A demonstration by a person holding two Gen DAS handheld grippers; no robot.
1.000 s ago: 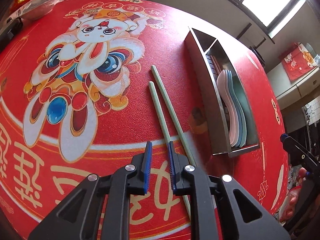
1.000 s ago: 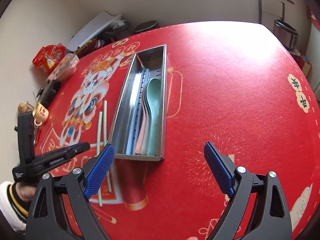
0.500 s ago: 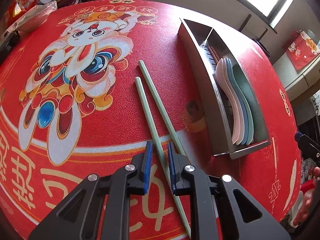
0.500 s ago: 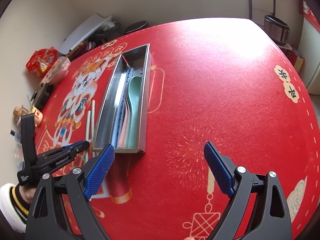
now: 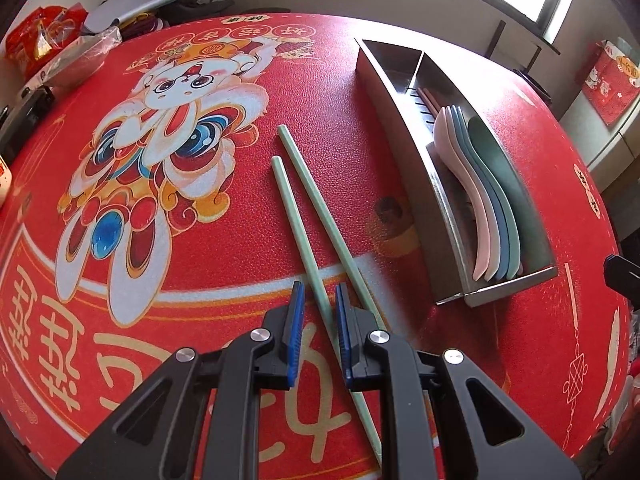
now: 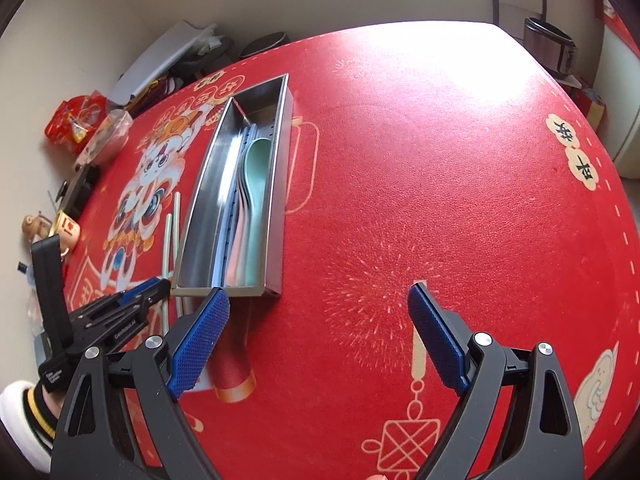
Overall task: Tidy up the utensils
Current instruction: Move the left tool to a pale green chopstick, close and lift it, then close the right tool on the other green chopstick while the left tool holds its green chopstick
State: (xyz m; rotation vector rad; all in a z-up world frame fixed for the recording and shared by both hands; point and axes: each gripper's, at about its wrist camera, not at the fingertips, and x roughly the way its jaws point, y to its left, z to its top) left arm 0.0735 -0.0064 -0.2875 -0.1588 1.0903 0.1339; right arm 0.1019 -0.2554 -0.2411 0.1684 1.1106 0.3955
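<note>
Two pale green chopsticks (image 5: 304,216) lie side by side on the red table mat, also seen in the right wrist view (image 6: 170,236). My left gripper (image 5: 319,300) is low over them, its jaws narrowly open with the left chopstick running between them; it also shows in the right wrist view (image 6: 154,286). A steel utensil tray (image 5: 404,120) to their right holds several pastel spoons (image 5: 480,192) in one compartment; it also shows in the right wrist view (image 6: 276,184). My right gripper (image 6: 318,308) is wide open and empty, above the mat by the tray's near end.
Snack bags (image 5: 36,36) and plastic-wrapped items (image 5: 80,56) sit at the table's far left edge. A small mug (image 6: 66,228) and dark gadgets (image 6: 78,188) stand along the left edge. A pot (image 6: 550,46) stands beyond the far right corner.
My left gripper has moved left so the left chopstick now runs between its jaws, which stay narrowly apart. My right gripper has pulled back from the tray, still wide open.
</note>
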